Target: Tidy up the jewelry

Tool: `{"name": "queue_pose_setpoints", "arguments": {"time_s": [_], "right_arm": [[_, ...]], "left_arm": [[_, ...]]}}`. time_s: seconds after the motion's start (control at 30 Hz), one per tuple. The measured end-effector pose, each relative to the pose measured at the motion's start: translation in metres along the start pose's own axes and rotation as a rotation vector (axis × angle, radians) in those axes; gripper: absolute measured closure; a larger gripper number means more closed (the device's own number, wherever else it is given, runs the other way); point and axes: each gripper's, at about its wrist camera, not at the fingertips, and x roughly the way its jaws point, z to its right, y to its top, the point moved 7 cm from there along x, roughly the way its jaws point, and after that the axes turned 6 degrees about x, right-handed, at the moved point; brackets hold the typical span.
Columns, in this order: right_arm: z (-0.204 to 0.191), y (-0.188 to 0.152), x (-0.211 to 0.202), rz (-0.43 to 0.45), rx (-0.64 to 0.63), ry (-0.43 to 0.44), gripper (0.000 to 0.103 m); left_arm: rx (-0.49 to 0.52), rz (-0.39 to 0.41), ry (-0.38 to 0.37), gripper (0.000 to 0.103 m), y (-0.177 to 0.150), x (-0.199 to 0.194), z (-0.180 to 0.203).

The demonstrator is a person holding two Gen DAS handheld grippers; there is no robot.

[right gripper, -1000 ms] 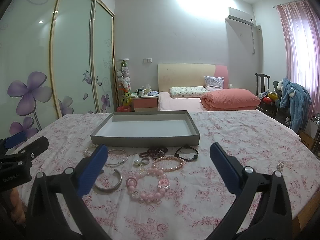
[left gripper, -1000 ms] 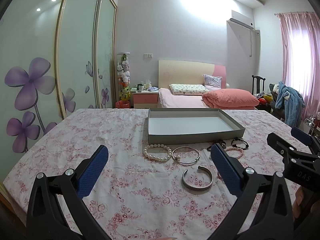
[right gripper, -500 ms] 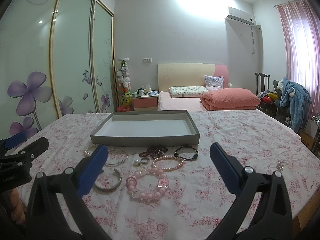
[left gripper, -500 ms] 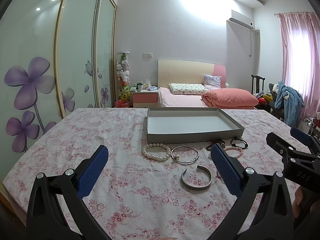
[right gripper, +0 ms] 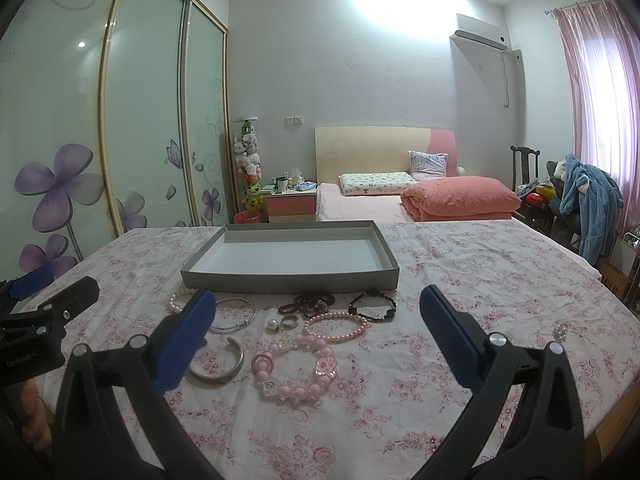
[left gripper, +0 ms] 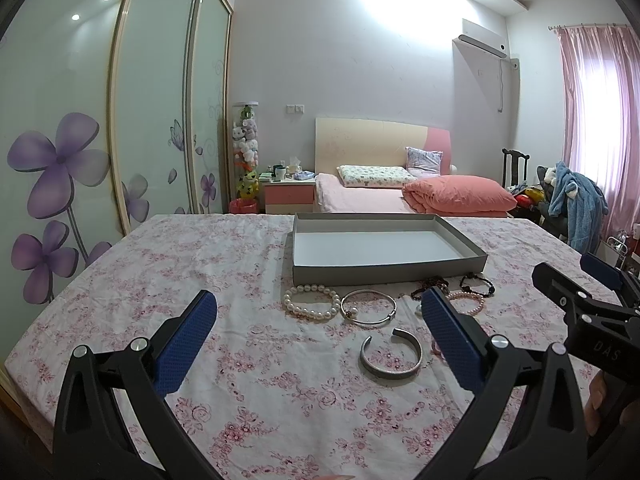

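Left hand-held gripper pad — over pink bracelet.

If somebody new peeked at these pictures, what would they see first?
Probably the chunky pink bead bracelet with flower charms, lying on the flowery tablecloth nearest the open right tongs. Behind it waits the empty gray tray, with smaller bracelets lined along its front, including a white pearl bracelet ahead of the open left tongs. On the left wall, big purple flowers decorate the wardrobe doors.
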Motion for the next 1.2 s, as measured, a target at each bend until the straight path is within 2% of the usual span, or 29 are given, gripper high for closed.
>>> {"name": "queue_pose_setpoints", "arguments": {"time_s": [1.0,1.2], "right_arm": [[0.002,-0.001,0.002,-0.004,0.002,-0.001,0.004],[0.008,-0.01,0.015,-0.05,0.022,-0.005,0.004]], "left_arm": [[-0.003,-0.007,-0.001,0.002,-0.003,-0.003,0.004],[-0.005,-0.03,0.001,0.002,-0.012,0.005,0.011]]}}
